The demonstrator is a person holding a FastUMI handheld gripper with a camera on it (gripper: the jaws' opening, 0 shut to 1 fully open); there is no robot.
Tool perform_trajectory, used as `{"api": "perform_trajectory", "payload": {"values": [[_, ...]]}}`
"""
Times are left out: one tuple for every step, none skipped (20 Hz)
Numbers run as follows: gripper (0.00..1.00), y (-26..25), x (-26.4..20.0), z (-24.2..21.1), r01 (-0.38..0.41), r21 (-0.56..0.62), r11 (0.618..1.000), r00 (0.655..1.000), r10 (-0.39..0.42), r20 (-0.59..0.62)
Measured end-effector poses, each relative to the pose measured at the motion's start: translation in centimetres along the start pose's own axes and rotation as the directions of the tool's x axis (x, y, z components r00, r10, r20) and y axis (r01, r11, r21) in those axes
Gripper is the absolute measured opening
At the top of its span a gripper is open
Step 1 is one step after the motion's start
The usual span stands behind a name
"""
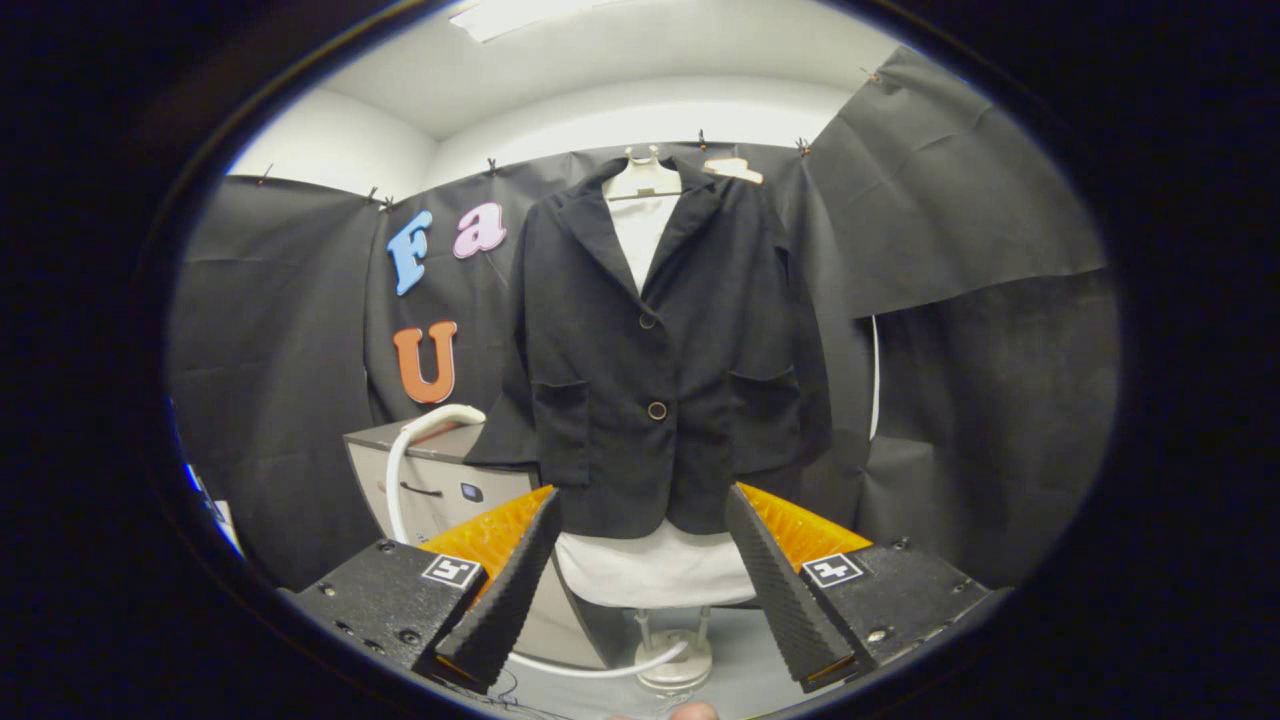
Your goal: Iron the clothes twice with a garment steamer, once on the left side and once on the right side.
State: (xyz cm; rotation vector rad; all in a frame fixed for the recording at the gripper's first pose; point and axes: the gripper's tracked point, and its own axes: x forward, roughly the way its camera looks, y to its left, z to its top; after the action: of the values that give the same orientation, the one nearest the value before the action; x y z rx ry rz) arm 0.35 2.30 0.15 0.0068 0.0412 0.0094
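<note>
Gripper (pixel 640 530) spread wide, holding nothing. Jacket (pixel 655 370) hanging on mannequin (pixel 655 570) at 12 o'clock, beyond fingers. Steamer hose (pixel 410 450) at 10 o'clock by grey cabinet (pixel 440 480). Probably fetch steamer first; grab handle squarely, keep hose clear of stand.

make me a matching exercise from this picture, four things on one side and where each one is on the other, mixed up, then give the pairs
Things
1. black jacket
2. white hose
3. grey cabinet
4. mannequin base

Places
A. low down between the two open fingers, under the white torso
B. hanging on the white mannequin, beyond the fingers
C. beside the jacket's sleeve, behind the hose
D. arching up in front of the cabinet, then down towards the floor

Pairs: 1-B, 2-D, 3-C, 4-A

The gripper is open and holds nothing.
</note>
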Motion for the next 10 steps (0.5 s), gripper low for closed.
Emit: {"api": "perform_trajectory", "payload": {"values": [[1.0,0.4,-0.1,0.3,0.003,0.0,1.0,1.0,-0.003,0.0],[1.0,1.1,0.0,0.5,0.004,-0.001,1.0,1.0,-0.004,-0.001],[1.0,1.9,0.2,0.7,0.006,-0.009,1.0,1.0,-0.006,-0.005],[1.0,2.8,0.3,0.8,0.007,-0.019,1.0,1.0,-0.007,-0.009],[1.0,3.9,0.4,1.0,0.005,-0.026,1.0,1.0,-0.006,-0.01],[1.0,5.0,0.7,1.3,0.004,-0.027,1.0,1.0,-0.004,-0.011],[1.0,6.4,0.9,1.5,-0.003,-0.024,1.0,1.0,0.002,-0.013],[1.0,7.8,1.2,1.8,-0.005,-0.014,1.0,1.0,0.005,-0.019],[1.0,9.4,1.5,1.8,-0.017,-0.001,1.0,0.999,0.017,-0.03],[1.0,11.2,2.0,1.9,-0.029,0.011,1.0,0.998,0.029,-0.048]]}}
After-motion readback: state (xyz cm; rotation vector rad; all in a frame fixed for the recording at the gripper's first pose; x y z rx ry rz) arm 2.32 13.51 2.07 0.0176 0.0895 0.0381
